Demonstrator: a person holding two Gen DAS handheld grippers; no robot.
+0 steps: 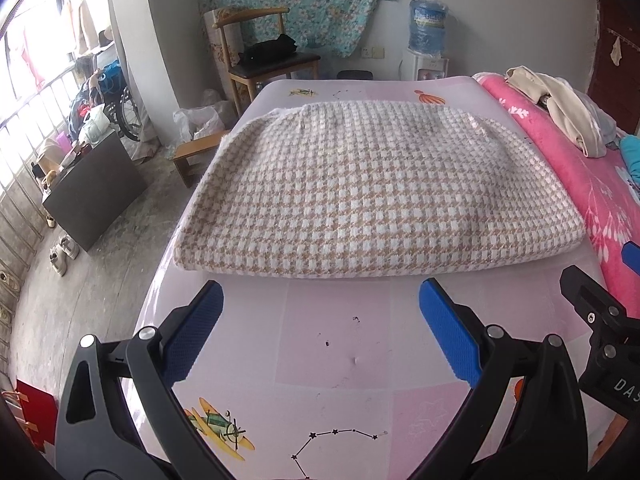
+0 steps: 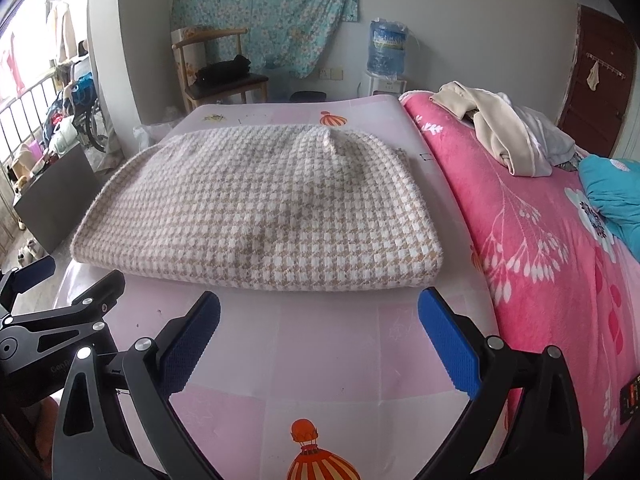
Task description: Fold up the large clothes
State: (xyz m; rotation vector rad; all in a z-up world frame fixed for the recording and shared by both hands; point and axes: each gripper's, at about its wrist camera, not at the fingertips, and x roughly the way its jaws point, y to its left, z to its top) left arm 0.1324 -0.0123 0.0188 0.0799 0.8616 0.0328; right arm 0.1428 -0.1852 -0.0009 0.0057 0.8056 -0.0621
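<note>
From the left wrist camera, the left gripper (image 1: 320, 292) has its two blue padded fingers (image 1: 448, 332) wide apart, with nothing between them. It hangs over the pale pink table cover with airplane and star pictures (image 1: 340, 360). Just past the fingertips lies the big folded garment of fuzzy cloth with a tan and white check pattern (image 1: 376, 196). It lies flat on the table cover, and its near folded edge is not touching the fingers. Part of the right gripper (image 1: 600, 320) shows at the right edge. A bright pink blanket with white flowers (image 1: 592, 184) runs along the right side.

From the right wrist camera, the right gripper (image 2: 319, 304) also has its blue fingers (image 2: 448, 340) spread wide and holds nothing. The folded check garment (image 2: 260, 204) lies just in front of it on the pink cover (image 2: 320, 352). The left gripper (image 2: 44, 320) peeks in at the left. A heap of cream and grey clothes (image 2: 504, 132) sits on the pink blanket (image 2: 540, 248).
</note>
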